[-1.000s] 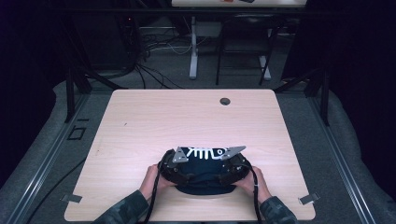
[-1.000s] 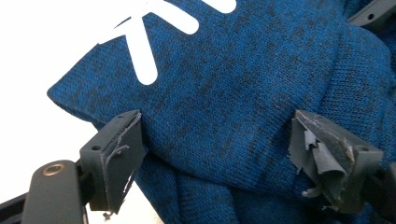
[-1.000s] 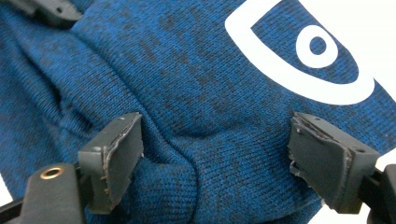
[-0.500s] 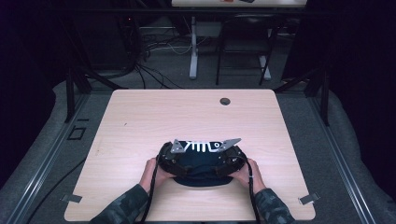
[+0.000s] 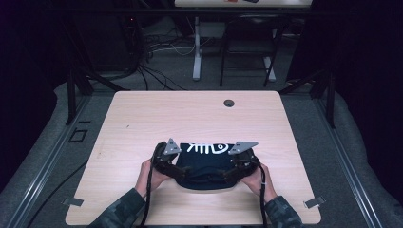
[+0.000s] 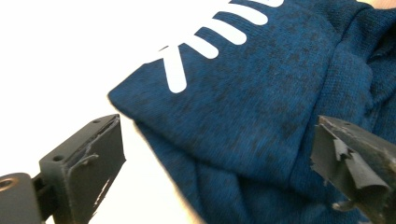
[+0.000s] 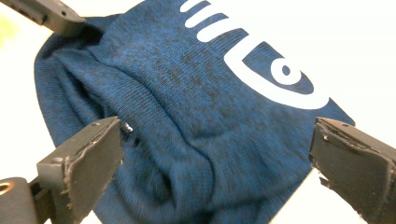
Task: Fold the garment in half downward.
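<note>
A: Where was the folded blue garment [image 5: 204, 164]?
B: At the table's [image 5: 142, 118] near edge. The left gripper [image 6: 217, 156] and right gripper [image 7: 215, 161] had just been opening, jaws wide, cloth between them unpressed.
A: Step?
B: Release, likely; next, lifting clear.

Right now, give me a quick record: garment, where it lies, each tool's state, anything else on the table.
garment: dark blue knit, folded, white fish-bone print up
place: near edge of table, between both hands
left tool: jaws just opened, wide, not pressing the cloth
right tool: jaws just opened, wide, over the cloth
other: round grommet hole near far edge
</note>
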Tool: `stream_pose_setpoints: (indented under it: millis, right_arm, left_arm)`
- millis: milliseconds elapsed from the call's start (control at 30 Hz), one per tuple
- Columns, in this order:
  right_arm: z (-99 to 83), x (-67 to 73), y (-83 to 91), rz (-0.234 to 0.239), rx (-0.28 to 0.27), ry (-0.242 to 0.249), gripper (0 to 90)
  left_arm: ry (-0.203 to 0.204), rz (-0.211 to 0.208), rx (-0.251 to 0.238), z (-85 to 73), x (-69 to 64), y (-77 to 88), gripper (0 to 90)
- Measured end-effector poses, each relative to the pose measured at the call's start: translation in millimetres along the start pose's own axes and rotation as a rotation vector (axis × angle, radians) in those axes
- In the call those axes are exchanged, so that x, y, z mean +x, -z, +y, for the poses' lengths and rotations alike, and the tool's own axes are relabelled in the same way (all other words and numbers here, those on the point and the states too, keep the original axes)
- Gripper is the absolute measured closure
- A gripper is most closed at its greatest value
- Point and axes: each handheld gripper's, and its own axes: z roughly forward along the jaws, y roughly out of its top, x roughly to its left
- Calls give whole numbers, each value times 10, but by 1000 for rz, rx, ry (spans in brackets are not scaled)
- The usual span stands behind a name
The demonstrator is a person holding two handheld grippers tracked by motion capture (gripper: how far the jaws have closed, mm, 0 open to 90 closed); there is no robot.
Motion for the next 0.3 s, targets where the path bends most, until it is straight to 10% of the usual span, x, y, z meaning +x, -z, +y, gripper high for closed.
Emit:
stream_pose_setpoints:
  millis: [300]
  right_arm:
    - [-457,-121,396,-91,-22,-71,31]
  left_arm:
    - [49,54,33,-394,106,227,2]
